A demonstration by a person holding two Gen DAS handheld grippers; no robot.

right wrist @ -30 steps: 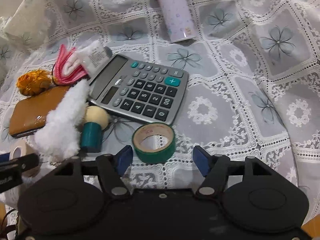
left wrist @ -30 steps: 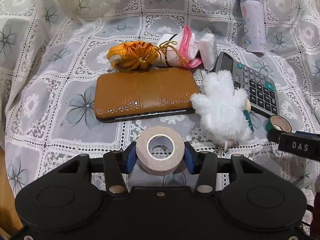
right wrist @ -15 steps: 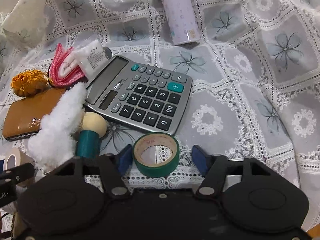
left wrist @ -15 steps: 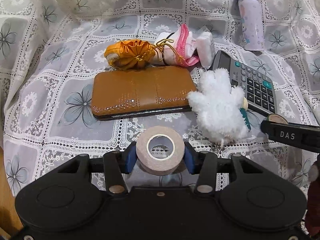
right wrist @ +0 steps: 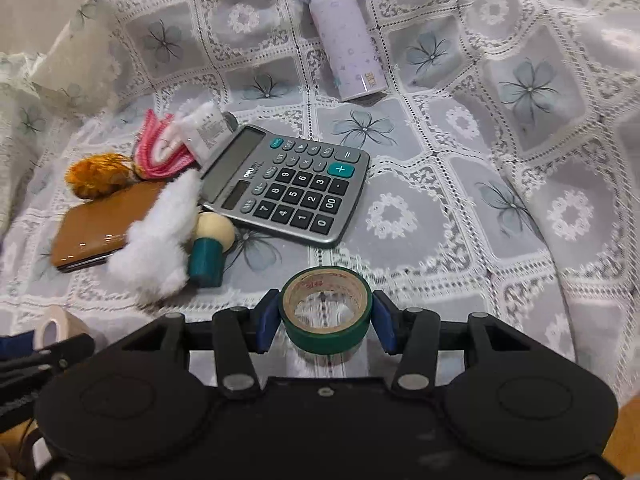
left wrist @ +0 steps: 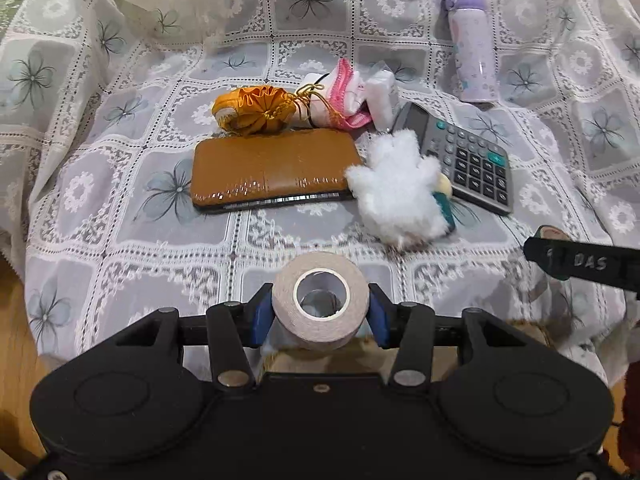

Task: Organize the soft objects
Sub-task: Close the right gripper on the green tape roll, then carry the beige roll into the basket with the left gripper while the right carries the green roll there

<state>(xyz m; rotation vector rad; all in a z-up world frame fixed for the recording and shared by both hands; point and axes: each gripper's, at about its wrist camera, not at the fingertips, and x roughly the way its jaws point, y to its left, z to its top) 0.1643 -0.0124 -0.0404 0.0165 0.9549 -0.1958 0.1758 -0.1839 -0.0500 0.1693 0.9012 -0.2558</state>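
Observation:
My left gripper [left wrist: 320,314] is shut on a beige tape roll [left wrist: 320,300], held above the cloth's near edge. My right gripper [right wrist: 326,322] is shut on a green tape roll [right wrist: 326,312], lifted off the cloth. On the lace cloth lie a white fluffy toy [left wrist: 398,196], an orange drawstring pouch [left wrist: 252,110], pink and white socks [left wrist: 340,98] and a white tissue pack [left wrist: 382,94]. The right view shows the toy [right wrist: 156,236] beside a teal peg with a cream head [right wrist: 208,248].
A brown wallet [left wrist: 272,168] lies mid-cloth, a grey calculator [right wrist: 288,188] to its right, a lilac bottle [right wrist: 346,36] at the back. The right gripper's finger [left wrist: 584,262] pokes into the left view. Wooden floor [left wrist: 12,320] shows past the cloth's near edge.
The right jaws closed on the green tape roll and lifted it off the cloth. Both grippers drew back towards the near edge, the left one still carrying the beige roll.

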